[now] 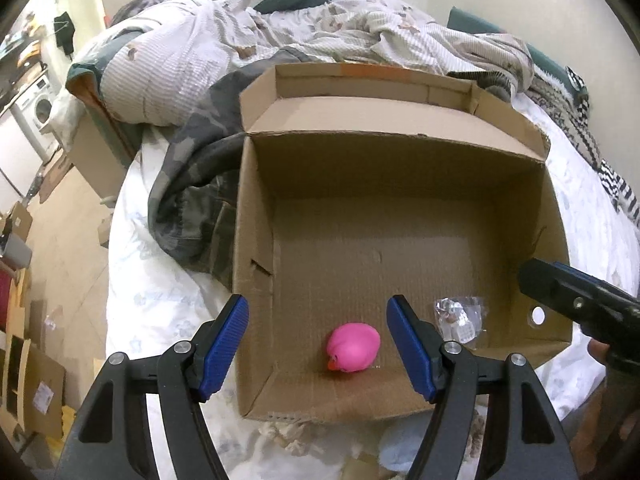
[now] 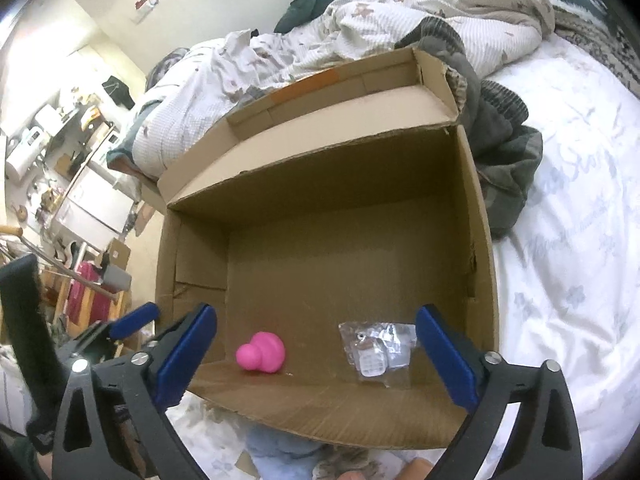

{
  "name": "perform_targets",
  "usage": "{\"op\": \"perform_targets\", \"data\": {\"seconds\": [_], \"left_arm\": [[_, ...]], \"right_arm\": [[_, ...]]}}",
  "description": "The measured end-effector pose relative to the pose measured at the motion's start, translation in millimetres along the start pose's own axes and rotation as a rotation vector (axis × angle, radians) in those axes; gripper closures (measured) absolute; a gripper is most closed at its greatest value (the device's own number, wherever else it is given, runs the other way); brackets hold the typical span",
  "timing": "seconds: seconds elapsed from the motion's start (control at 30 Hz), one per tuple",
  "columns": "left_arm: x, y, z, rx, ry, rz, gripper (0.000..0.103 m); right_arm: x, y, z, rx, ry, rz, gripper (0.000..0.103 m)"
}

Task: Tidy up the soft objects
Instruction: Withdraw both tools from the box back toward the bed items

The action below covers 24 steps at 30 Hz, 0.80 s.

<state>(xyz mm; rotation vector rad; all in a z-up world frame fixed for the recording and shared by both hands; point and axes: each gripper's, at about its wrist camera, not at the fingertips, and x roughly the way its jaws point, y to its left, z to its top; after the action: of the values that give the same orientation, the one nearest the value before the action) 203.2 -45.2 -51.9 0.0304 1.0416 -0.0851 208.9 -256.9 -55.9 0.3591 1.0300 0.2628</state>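
From my left claw (image 1: pixel 318 354), the cardboard box (image 1: pixel 400 168) is open on top, so entry from above is free. Its floor is bare from centre to 12 o'clock; only the pink duck (image 1: pixel 353 347) straight ahead and the clear packet (image 1: pixel 458 318) at 2 o'clock take room. The right claw (image 1: pixel 576 300) crowds the 3 o'clock wall. Rumpled bedding (image 1: pixel 188 184) presses the box at 10 o'clock.

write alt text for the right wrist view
An open cardboard box on a bed holds a pink rubber duck and a clear plastic packet. The open right gripper hovers at its near edge, rumpled bedding behind.
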Motion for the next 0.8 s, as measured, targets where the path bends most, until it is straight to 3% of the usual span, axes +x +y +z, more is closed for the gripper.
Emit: {"op": "perform_targets", "data": {"seconds": [0.33,0.57,0.8], "left_arm": [[-15,13,-5,-0.036,-0.007,0.001,0.034],[-36,15,-9,-0.024,-0.052,0.003,0.034],[-51,36,-24,-0.070,-0.048,0.008,0.034]], "right_arm": [[-5,11,-8,-0.055,-0.006,-0.095,0.000],[-15,14,-22,-0.065,-0.002,-0.193,0.000],[-18,18,-45,-0.054,0.055,-0.191,0.000]]}}
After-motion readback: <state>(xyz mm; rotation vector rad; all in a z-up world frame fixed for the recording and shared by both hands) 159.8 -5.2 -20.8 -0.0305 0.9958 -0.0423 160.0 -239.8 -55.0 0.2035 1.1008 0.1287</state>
